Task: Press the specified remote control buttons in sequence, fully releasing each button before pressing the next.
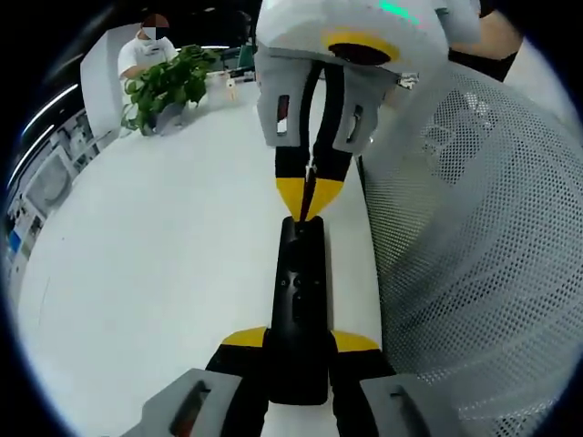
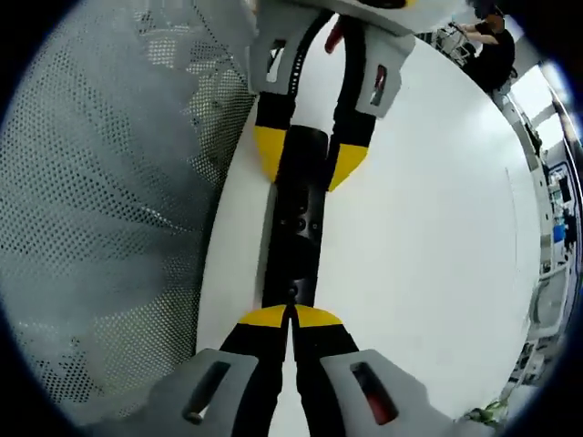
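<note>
While left gripper clamps remote on desk, right gripper, jaws closed, presses top button; sequence progress unclear.

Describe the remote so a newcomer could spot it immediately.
On the white table, beside the grey mesh chair back, lies a slim black remote. The left hand-held gripper clamps one end; the right hand-held gripper touches the other, closed.

left gripper jaws parted, right gripper jaws closed
</note>
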A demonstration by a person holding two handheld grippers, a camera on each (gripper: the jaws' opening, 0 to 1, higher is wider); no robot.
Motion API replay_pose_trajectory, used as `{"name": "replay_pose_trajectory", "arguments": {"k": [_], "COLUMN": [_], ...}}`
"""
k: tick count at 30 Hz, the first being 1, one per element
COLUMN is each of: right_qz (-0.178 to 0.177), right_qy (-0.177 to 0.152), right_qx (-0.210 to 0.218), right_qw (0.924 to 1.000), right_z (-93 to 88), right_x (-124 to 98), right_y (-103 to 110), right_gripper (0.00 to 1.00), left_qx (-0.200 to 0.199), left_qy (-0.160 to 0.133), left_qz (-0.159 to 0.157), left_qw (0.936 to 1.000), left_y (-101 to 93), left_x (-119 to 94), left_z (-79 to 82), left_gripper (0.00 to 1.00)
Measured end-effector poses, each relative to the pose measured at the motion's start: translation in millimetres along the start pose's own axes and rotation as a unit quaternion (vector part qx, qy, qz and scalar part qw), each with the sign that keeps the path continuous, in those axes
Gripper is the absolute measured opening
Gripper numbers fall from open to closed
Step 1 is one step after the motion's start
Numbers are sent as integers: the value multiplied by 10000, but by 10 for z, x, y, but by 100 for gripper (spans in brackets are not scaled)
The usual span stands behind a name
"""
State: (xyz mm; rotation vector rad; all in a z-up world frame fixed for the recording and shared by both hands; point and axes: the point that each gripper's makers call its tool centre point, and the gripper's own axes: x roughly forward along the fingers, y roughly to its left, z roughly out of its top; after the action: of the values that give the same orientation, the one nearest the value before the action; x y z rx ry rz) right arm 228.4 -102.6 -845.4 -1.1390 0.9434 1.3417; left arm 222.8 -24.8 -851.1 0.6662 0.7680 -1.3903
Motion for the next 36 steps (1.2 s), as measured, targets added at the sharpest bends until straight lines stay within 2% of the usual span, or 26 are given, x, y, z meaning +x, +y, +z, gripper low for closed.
{"name": "replay_pose_trajectory", "arguments": {"k": [3, 4, 5, 6, 12, 25, 29, 36], "right_qz": [-4, 20, 32, 28, -17, 49, 53, 72], "right_qy": [-188, -223, -234, -240, -626, -798, -749, -897], "right_qx": [392, 785, 901, 756, 957, 1052, 952, 1169], "right_qw": [9991, 9967, 9957, 9968, 9934, 9912, 9926, 9891], "right_z": [-2, -6, -7, -10, 33, 177, 161, 149], "right_x": [-6, -9, -10, -11, -24, 19, 14, 11], "right_y": [-3, -7, -10, -23, -19, -13, -18, -20], "right_gripper": [0, 0, 0, 0, 0, 0, 0, 0], "left_qx": [0, 1, 4, 1, 8, 7, 13, 25], "left_qy": [-6, -7, -8, -9, -20, -12, -21, -28], "left_qz": [0, 1, 1, 1, 3, 6, 9, 9], "left_qw": [10000, 10000, 10000, 10000, 10000, 10000, 10000, 10000], "left_y": [-1, -1, -2, -4, -7, -2, -3, -3], "left_x": [-1, -2, -3, -4, -7, -6, -4, -4], "left_z": [-1, -2, -2, -2, -2, -8, -6, -4], "left_gripper": [25, 25, 25, 25, 25, 25, 25, 25]}}
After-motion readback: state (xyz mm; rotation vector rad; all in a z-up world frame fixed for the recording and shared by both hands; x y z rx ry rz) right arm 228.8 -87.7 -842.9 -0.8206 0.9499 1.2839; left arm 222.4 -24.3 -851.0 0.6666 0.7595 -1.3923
